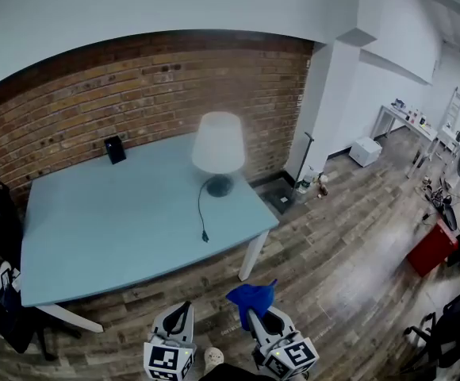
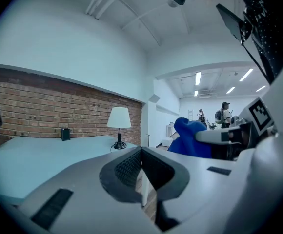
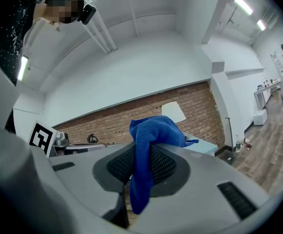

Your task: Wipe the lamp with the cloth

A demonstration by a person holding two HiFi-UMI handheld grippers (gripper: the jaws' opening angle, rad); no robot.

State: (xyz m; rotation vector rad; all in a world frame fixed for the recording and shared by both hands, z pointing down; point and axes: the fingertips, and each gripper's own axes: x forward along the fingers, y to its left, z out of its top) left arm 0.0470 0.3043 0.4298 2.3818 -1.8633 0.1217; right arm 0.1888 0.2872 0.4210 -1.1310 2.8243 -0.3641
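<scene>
Right gripper view: ribbed fingers [image 3: 170,164] pinch nubby blue cloth [image 3: 153,130]; left fingers [image 2: 127,167] pressed together.

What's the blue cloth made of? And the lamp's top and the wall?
The cloth looks like soft fuzzy fabric, maybe microfibre: it has a fine nubbly weave and droops in folds from the right gripper. The lampshade seems to be matte white fabric or paper; it is too far away to tell which. The wall is rough brick, with mortar lines showing.
</scene>
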